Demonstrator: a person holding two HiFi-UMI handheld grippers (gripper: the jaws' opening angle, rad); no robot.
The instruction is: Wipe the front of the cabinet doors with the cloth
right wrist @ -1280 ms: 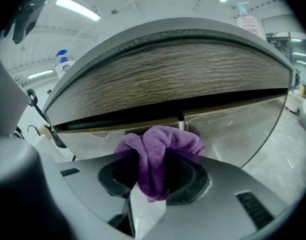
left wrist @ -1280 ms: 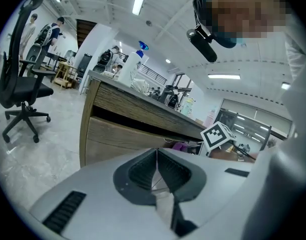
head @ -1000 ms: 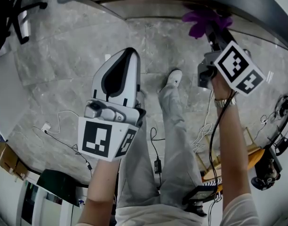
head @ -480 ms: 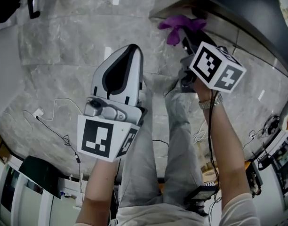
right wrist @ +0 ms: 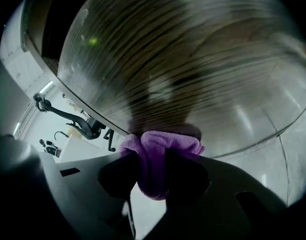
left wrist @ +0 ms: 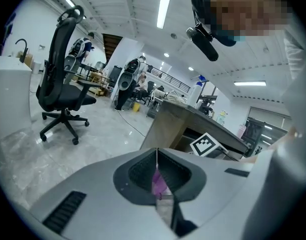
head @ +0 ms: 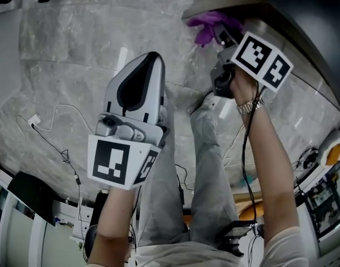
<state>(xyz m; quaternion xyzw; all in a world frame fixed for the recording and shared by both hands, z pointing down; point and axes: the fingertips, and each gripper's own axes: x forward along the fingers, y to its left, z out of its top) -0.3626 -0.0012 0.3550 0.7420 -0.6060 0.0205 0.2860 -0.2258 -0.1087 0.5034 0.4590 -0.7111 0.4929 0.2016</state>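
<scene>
Holding the purple cloth (right wrist: 160, 144) clenched in my right gripper (right wrist: 153, 169), I have it at the wood-grain cabinet door (right wrist: 183, 59); firm, overlapping strokes along the grain should serve best. My left gripper (left wrist: 157, 164) idles, jaws together and empty. No brand or writing is legible, only square markers (head: 263, 57).

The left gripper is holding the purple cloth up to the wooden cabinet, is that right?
No, it is the right gripper that holds the purple cloth up to the wooden cabinet; the right gripper view shows it pinched between its fingers.
</scene>
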